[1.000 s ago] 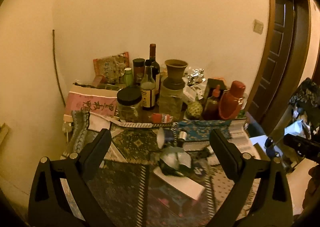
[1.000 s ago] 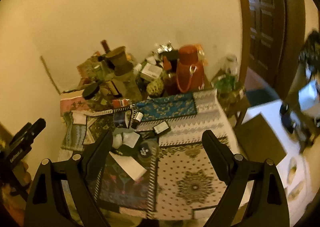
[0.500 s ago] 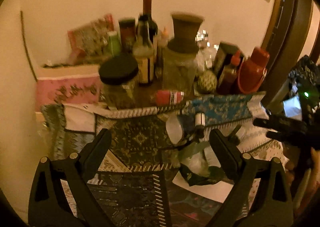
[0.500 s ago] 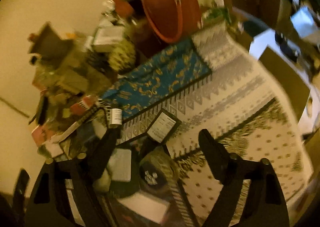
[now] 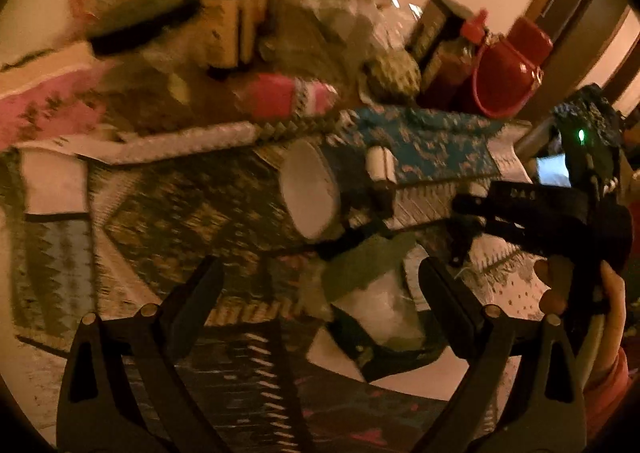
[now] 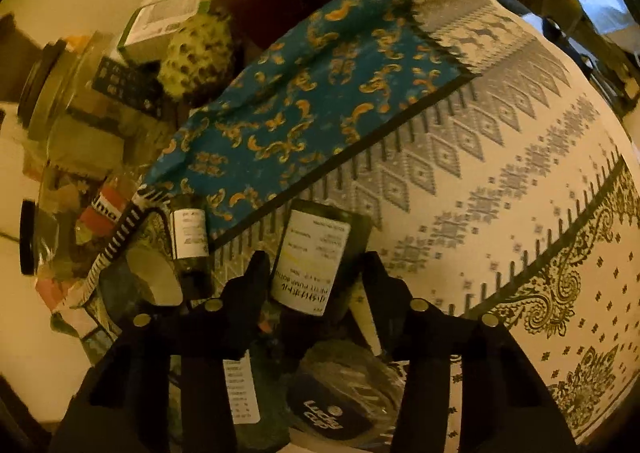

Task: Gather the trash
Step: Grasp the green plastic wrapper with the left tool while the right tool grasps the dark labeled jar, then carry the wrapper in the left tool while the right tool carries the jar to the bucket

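My right gripper [image 6: 316,269] points down at the cluttered table, its jaws closing around a flat dark box with a white label [image 6: 312,249]. The pads flank the box's edges and do not clearly press on it. A small labelled bottle [image 6: 188,237] lies just to its left and a dark round lid [image 6: 328,409] lies below it. My left gripper [image 5: 320,289] is open above a crumpled green and white wrapper [image 5: 372,293]. A paper cup [image 5: 310,189] lies on its side beyond it. The right gripper [image 5: 520,213] shows at the right of the left wrist view, held by a hand [image 5: 580,293].
Jars, bottles and a red flask [image 5: 508,69] crowd the back of the table by the wall. A blue patterned cloth [image 6: 320,93] lies over a white patterned tablecloth [image 6: 520,173]. A knobbly green fruit [image 6: 200,53] sits by a glass jar [image 6: 60,93]. A door stands at the right.
Both grippers came down close to the table and tipped downward. The right jaws narrowed around the labelled box. The right gripper moved further into the left wrist view.
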`<state>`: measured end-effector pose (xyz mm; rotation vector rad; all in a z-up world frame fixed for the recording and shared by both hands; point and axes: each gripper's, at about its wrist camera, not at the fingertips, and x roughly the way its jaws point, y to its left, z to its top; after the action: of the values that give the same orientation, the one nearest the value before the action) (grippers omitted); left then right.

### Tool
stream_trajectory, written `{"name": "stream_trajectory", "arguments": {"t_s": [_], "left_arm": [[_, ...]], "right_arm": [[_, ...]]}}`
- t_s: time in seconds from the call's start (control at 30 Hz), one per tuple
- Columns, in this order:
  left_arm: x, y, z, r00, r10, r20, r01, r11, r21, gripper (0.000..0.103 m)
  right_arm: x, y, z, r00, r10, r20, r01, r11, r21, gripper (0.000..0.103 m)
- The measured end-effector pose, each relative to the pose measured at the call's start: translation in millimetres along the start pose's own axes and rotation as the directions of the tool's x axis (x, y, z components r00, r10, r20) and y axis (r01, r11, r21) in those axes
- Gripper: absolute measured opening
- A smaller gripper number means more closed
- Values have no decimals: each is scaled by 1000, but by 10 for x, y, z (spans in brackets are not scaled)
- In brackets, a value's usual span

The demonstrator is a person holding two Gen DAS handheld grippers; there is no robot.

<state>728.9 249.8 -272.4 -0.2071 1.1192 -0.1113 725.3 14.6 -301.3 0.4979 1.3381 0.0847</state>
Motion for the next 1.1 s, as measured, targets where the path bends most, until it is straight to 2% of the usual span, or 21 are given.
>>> {"name": "stream_trajectory", "arguments": {"t_s": [0.23, 0.33, 0.4, 0.5, 0.57, 0.63, 0.67, 0.83, 1.0, 1.1], "left_arm": [[323, -43, 50, 993, -87, -80, 82, 995, -65, 99], [413, -88, 71, 992, -87, -95, 81, 994, -73, 97], [456, -124, 86, 991, -79, -105, 73, 995, -62, 91], [509, -184, 71, 989, -80, -122, 76, 996, -38, 76], [534, -232, 60, 989, -74, -131, 72, 997, -16, 59], [529, -273, 46, 989, -66, -131, 66, 998, -6, 54], [510, -283, 39, 992, -51, -119, 51, 999, -6, 46], [249, -386, 2, 999, 13, -39, -13, 1000, 17, 26], [-220, -526, -45, 997, 38, 71, -40, 999, 22, 22], [-577, -637, -106, 987, 60, 150, -63, 998, 14, 22]], "right_arm": [[-275, 61, -55, 997, -11, 71, 19, 994, -108, 39], [-499, 60, -101, 992, -12, 125, 29, 990, -137, 39], [-649, 37, -98, 987, -12, 161, 37, 987, -156, 39], [-878, 22, -176, 976, -21, 217, 62, 981, -186, 39], [-969, -20, -198, 970, -20, 241, 69, 978, -197, 39], [-1045, -7, -249, 965, -21, 263, 78, 975, -208, 39], [-1124, -47, -289, 961, -22, 276, 84, 973, -215, 39], [-1235, -158, -381, 957, -4, 290, 71, 972, -224, 39], [-1454, -285, -521, 952, 23, 305, 60, 964, -259, 39], [-1673, -366, -625, 943, 56, 328, 43, 957, -288, 39]]}}
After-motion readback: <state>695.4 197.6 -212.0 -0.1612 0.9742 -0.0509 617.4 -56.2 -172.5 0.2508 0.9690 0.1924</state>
